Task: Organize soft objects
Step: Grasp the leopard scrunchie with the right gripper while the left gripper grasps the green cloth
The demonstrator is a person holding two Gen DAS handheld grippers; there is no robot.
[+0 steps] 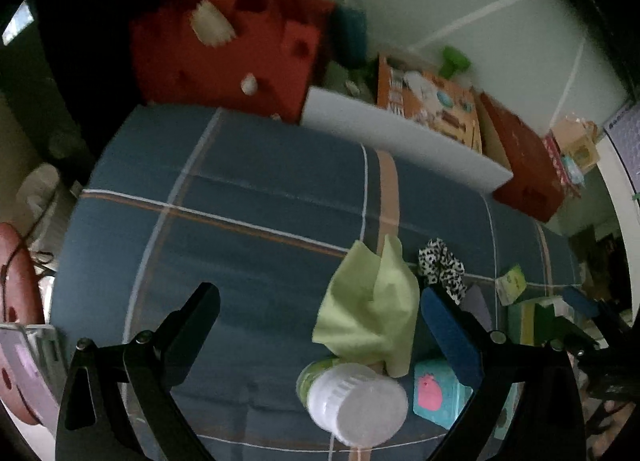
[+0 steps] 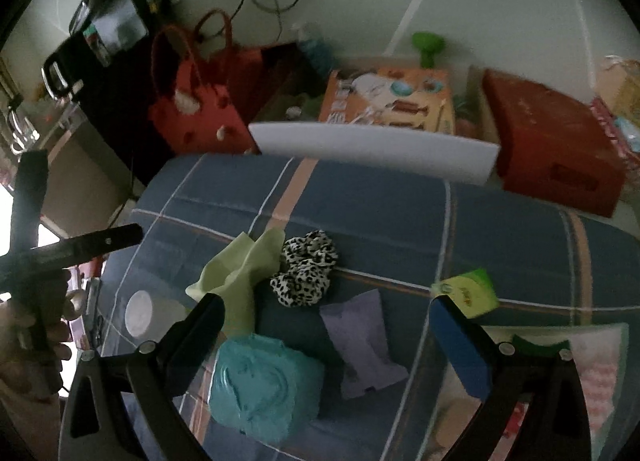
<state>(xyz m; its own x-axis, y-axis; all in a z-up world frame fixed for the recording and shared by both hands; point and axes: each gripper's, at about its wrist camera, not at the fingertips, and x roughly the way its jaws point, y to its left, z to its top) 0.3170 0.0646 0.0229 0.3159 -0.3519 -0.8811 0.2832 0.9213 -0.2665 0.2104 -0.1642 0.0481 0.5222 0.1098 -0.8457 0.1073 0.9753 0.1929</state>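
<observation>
Left wrist view: left hand-held gripper (image 1: 320,313) with jaws spread wide and nothing between them, held above a blue plaid bed cover (image 1: 248,197); green cloth (image 1: 368,309) lies crumpled ahead and toward the blue-padded right finger, its long axis running away from the camera; a white-capped bottle (image 1: 356,405) lies on its side just beside the cloth's near edge, possibly under it; leopard-print scrunchie (image 1: 442,269) sits just beyond the cloth on its right, touching or nearly so; a teal pack (image 1: 436,393) shows partly behind the right finger; a red tote bag (image 1: 224,49) and a white board (image 1: 404,141) stand at the far edge of the bed

Right wrist view: right hand-held gripper (image 2: 324,325) likewise wide open and empty; the scrunchie (image 2: 306,267) lies ahead near the midline, slightly toward the black left finger; a pale lilac pouch (image 2: 364,349) lies nearer, between the fingers, long axis pointing roughly away; the green cloth (image 2: 236,277) meets the left fingertip region; the teal pack (image 2: 264,385) lies close below; a small green packet (image 2: 468,293) rests beside the blue finger

Judgement: cloth favours the left side, scrunchie and pouch the right; no soft item is yet gripped
</observation>
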